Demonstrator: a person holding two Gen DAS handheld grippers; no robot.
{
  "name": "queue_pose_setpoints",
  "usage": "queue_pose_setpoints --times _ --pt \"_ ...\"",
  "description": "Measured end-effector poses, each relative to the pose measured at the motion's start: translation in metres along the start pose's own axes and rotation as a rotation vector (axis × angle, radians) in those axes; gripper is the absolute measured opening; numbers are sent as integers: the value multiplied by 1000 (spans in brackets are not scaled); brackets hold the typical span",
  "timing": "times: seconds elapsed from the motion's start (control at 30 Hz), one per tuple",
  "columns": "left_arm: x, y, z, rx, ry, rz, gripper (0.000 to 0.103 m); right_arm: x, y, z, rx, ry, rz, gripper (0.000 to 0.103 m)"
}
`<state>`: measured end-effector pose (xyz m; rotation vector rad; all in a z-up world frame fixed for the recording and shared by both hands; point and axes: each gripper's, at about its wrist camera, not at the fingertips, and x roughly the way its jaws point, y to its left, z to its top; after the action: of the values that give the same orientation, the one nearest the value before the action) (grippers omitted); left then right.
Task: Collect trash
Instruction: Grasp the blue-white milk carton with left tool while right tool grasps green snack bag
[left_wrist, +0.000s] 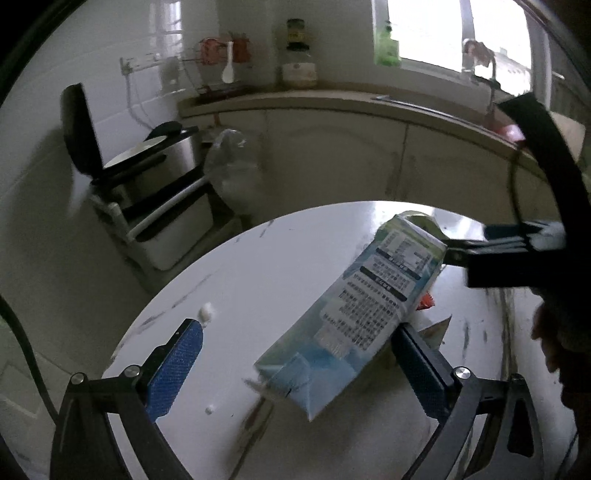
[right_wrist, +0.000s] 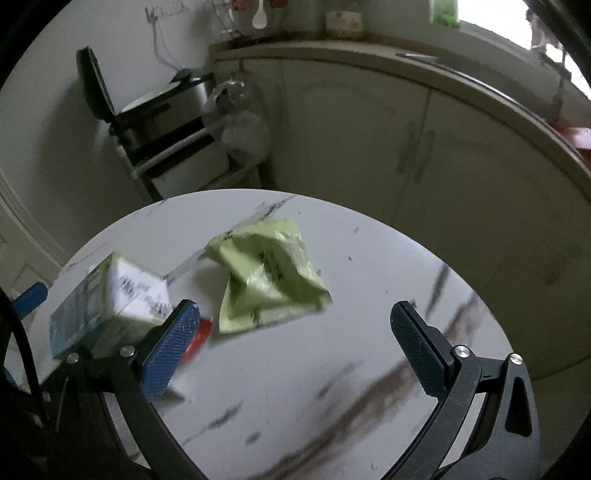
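Note:
A blue and white milk carton (left_wrist: 354, 314) lies on its side on the round white marbled table (left_wrist: 258, 266). My left gripper (left_wrist: 299, 339) is open, its fingers either side of the carton, the right finger against its edge. The carton also shows in the right wrist view (right_wrist: 110, 302), left of my open, empty right gripper (right_wrist: 295, 317). A crumpled light green bag (right_wrist: 266, 277) lies on the table just beyond the right gripper. A small red wrapper (right_wrist: 201, 332) lies by its left finger. A white tissue ball (left_wrist: 207, 313) lies near the left gripper's left finger.
Beige kitchen cabinets (right_wrist: 369, 129) and a countertop run behind the table. A rack with an open-lidded cooker (left_wrist: 147, 166) and a clear plastic bag (left_wrist: 232, 166) stands at the left wall. The right gripper's body (left_wrist: 517, 258) shows at the right of the left wrist view.

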<state>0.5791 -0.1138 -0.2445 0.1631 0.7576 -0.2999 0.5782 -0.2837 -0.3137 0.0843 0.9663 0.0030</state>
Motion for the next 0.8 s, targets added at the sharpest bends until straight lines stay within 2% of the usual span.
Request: queue_pose_setpoints --times 0.07,0.17,0.2,0.23,0.27,0.33,0.37,0.4,0.6,0.8 --pt "9 1 3 -5 10 -29 92 11 1 5 0 12 12 103" --pt "18 5 7 -17 28 -75 67 26 3 11 -7 33 18 100" --pt "21 7 9 -22 39 -89 58 32 3 12 -8 41 21 92" --pt "25 9 10 -25 44 -92 53 34 3 13 -12 39 11 91" --pt "27 12 11 -31 48 -102 50 34 5 13 -24 32 0 85" --pt "29 15 11 -55 58 -121 37 32 10 12 -53 14 10 69" --pt "29 17 11 -63 59 -120 36 30 12 11 -64 8 6 53" --pt "30 19 12 -68 60 -123 35 28 14 9 -85 3 -7 48" --pt "30 24 10 -96 58 -124 34 17 4 3 -45 0 44 38" --pt "11 21 4 -105 31 -100 34 1 -9 -11 12 -2 80 34"
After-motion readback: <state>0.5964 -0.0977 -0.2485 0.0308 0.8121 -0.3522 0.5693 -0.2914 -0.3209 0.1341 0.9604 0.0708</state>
